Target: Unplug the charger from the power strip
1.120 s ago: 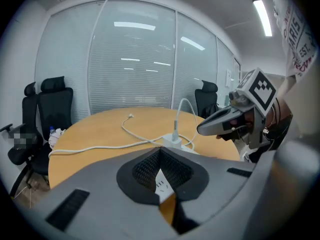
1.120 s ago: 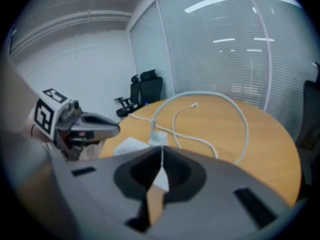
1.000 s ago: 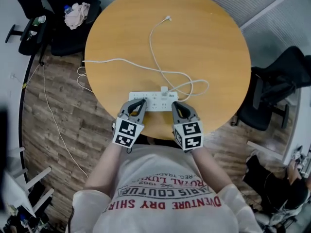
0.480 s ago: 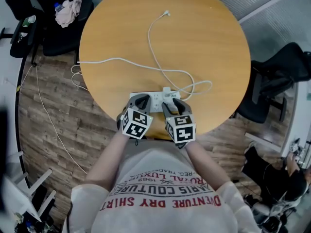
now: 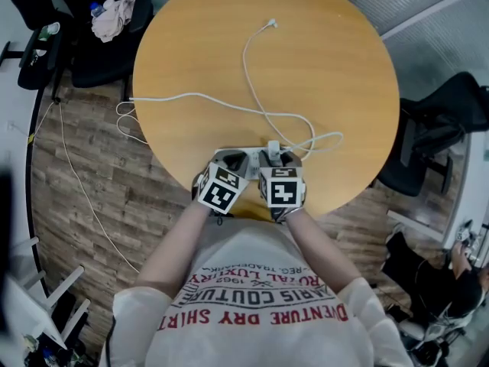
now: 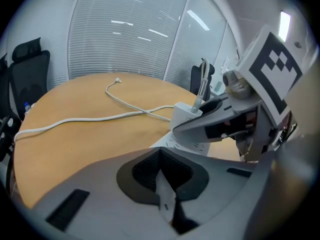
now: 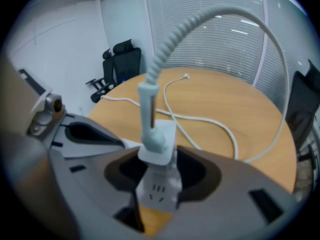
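Charger (image 7: 158,144) is a small white block, and it sits at the near edge of the round wooden table (image 5: 321,67), just in front of the person. The right gripper (image 7: 159,160) has it: the two dark pads press on the charger from both sides. It stands on the white power strip (image 6: 184,144). Its pins are hidden, so I cannot tell how deep it sits in the strip.

The left gripper (image 6: 160,154) is just left of the right one, over the left part of the strip. Its pads meet at the tips. A thin pale sliver shows lower down between them, and I cannot tell what that is. Its tips hide the end of the strip, so I cannot see if they touch it.

From the head view, the two marker cubes cover most of the strip and both sets of jaws. Only a bit of the strip and the top of the charger peek out on the far side.

A thick white cable (image 5: 246,71) comes up out of the charger and runs to the far side of the table, where its little plug (image 5: 269,25) lies. A second white cable (image 5: 191,95) crosses it and drops off the left edge to the wooden floor (image 5: 99,182). Where the two cross, it is hard to tell them apart.

Black chairs stand at the far left (image 5: 92,52) and at the right (image 5: 435,128), partly cut off.
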